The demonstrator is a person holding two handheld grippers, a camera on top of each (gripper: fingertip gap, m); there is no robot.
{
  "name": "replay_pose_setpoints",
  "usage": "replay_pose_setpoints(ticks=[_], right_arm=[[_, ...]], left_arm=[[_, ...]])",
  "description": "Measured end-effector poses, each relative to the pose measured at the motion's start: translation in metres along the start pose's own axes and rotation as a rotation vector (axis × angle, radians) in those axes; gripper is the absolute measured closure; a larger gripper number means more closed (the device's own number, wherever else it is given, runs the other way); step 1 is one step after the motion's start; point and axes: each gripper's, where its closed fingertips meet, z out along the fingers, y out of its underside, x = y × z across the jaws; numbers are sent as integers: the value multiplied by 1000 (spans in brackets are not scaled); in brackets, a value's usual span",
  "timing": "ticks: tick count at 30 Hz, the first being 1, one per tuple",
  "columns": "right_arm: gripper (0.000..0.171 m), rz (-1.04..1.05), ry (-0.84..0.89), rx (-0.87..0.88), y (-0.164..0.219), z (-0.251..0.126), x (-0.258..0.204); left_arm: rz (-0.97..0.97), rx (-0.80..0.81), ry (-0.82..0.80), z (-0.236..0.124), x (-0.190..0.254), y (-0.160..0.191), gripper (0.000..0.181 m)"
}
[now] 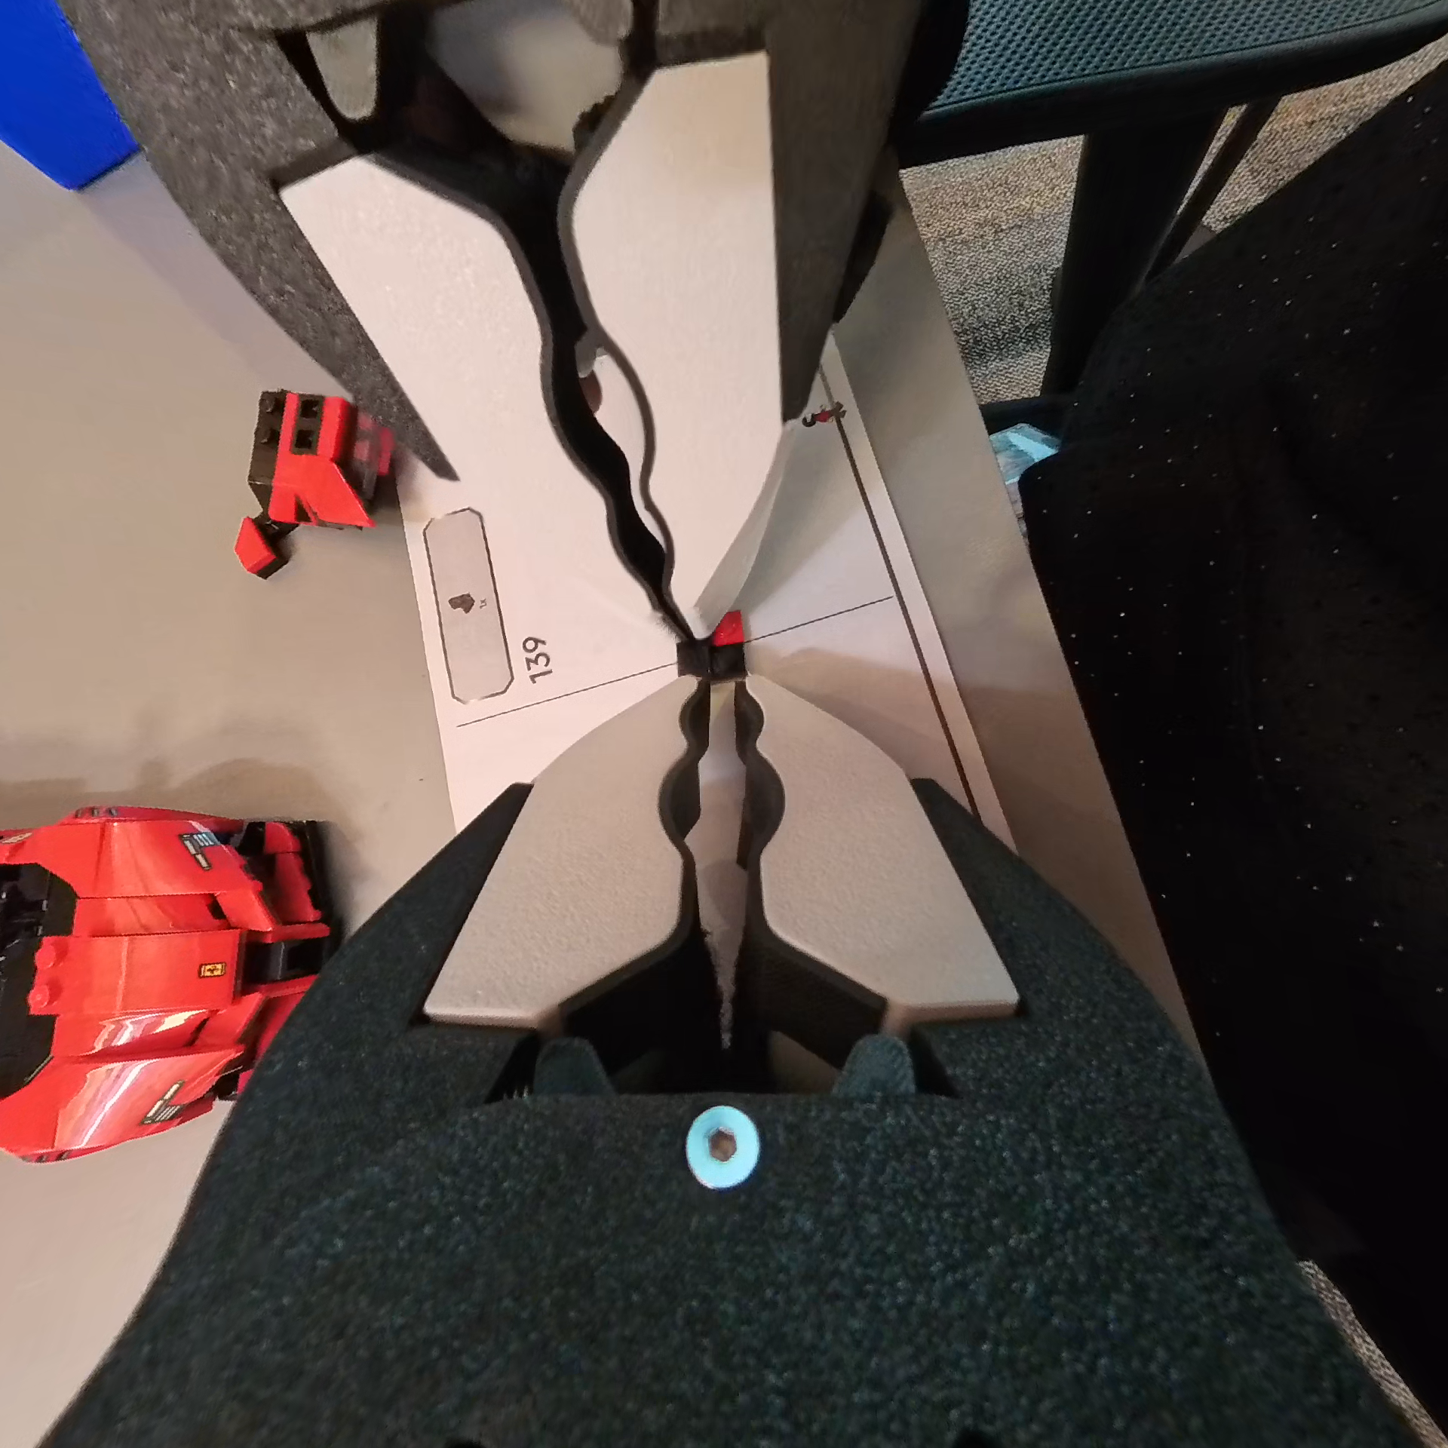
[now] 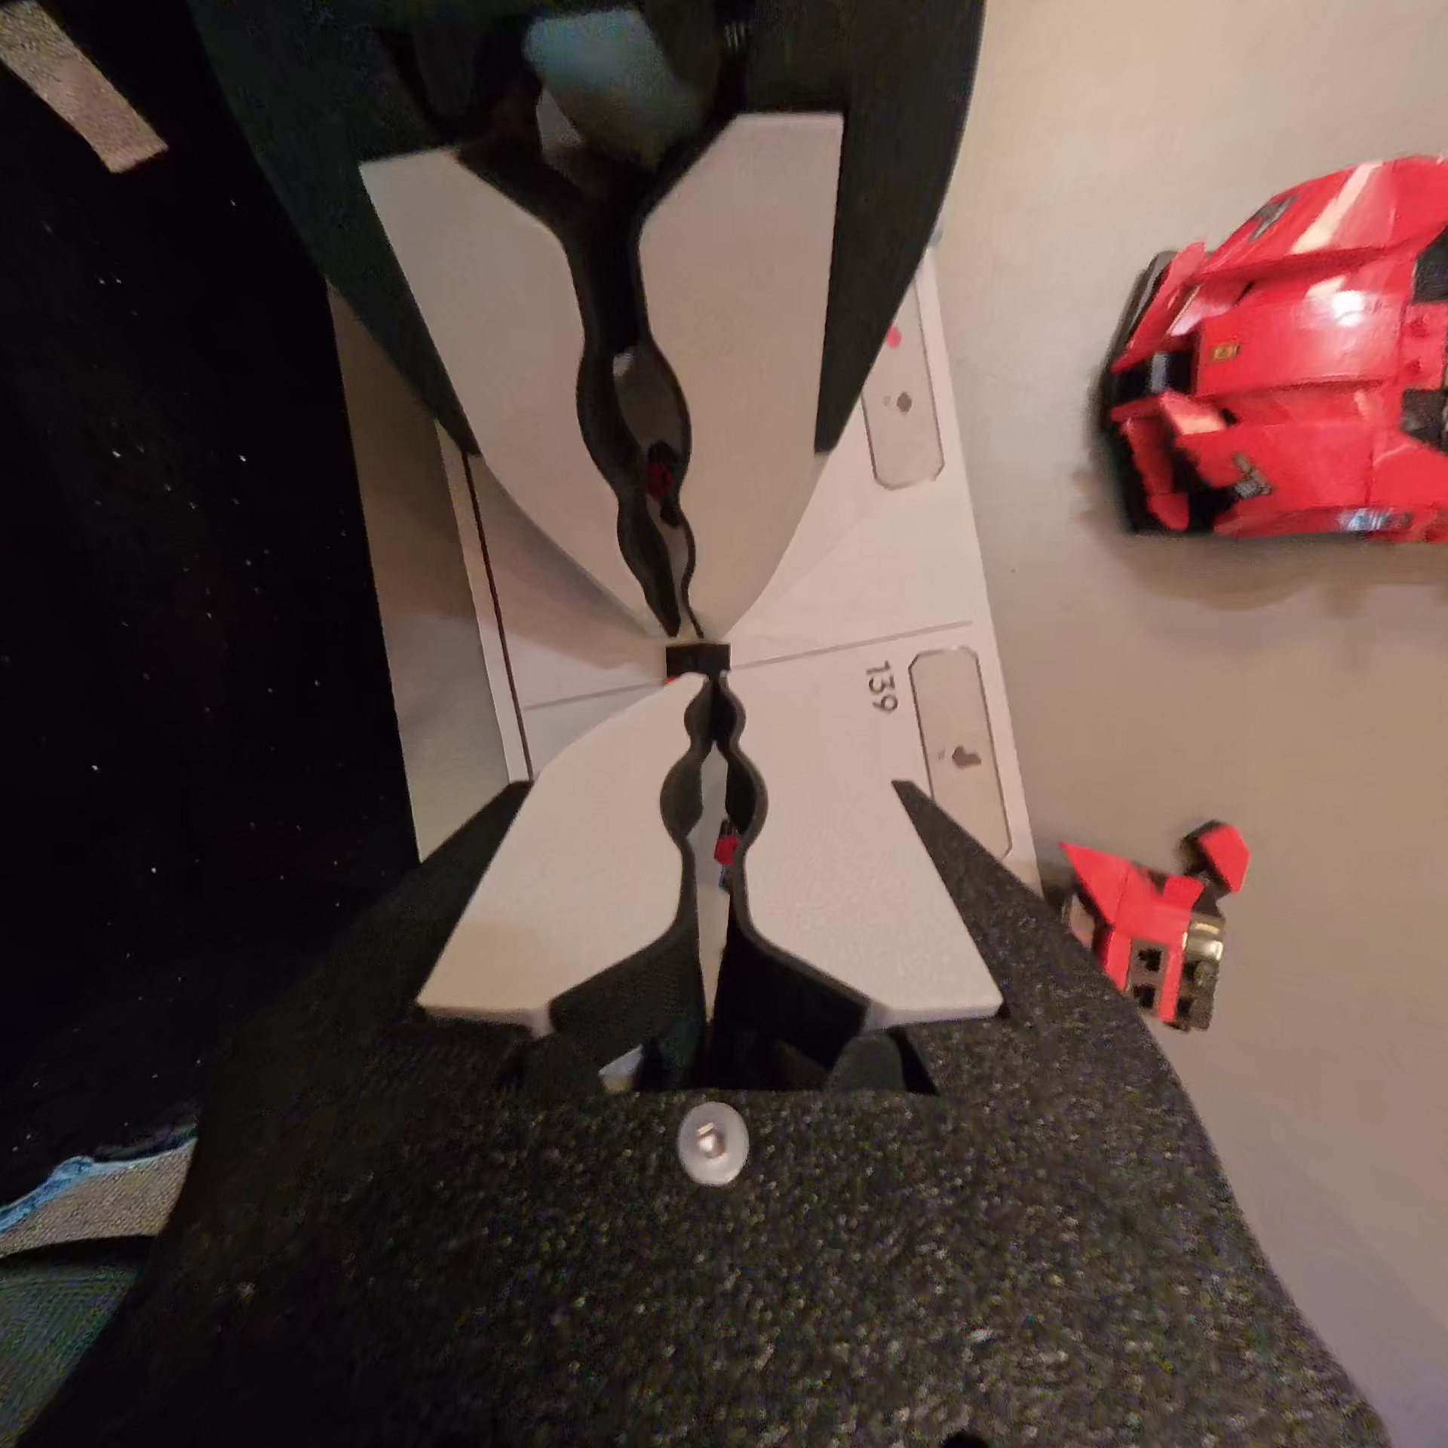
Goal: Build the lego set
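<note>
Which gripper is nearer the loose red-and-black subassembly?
Right. The subassembly lies beside the body of the right gripper; the left gripper reaches in from the opposite side, by the red car.

Two grippers meet tip to tip mid-frame: the left gripper (image 1: 721, 683) from the bottom of the left wrist view, the right gripper (image 2: 711, 680) from the bottom of the right wrist view. One tiny black-and-red piece (image 1: 719, 650) sits pinched between them. One red car (image 1: 149, 979) at lower left of the left wrist view. One smaller red-and-black sub-build (image 1: 313, 478) at mid left. One open booklet (image 1: 501, 439) beneath, with two grey parts boxes (image 2: 960, 752) counted at right in the right wrist view. One chair (image 1: 1160, 117) at upper right.
</note>
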Motion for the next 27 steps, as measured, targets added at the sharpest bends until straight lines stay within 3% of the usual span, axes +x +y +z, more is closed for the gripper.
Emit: replay_pose_setpoints(ticks=[11, 14, 18, 21, 24, 27], right_arm=[[170, 55, 1, -125, 2, 1, 0], [171, 105, -111, -136, -2, 7, -15], [171, -38, -55, -177, 1, 1, -8], [171, 71, -144, 92, -34, -27, -9], [171, 55, -29, 87, -24, -39, 8], [171, 38, -32, 49, -16, -26, 3]], left_arm=[[-11, 6, 12, 0, 0, 0, 176], [2, 2, 7, -1, 1, 1, 178], [-25, 2, -18, -14, -1, 4, 176], [-47, 21, -88, -33, -12, 7, 175], [-49, 48, -141, -49, -15, 5, 174], [-65, 66, -216, -63, -19, 7, 173]])
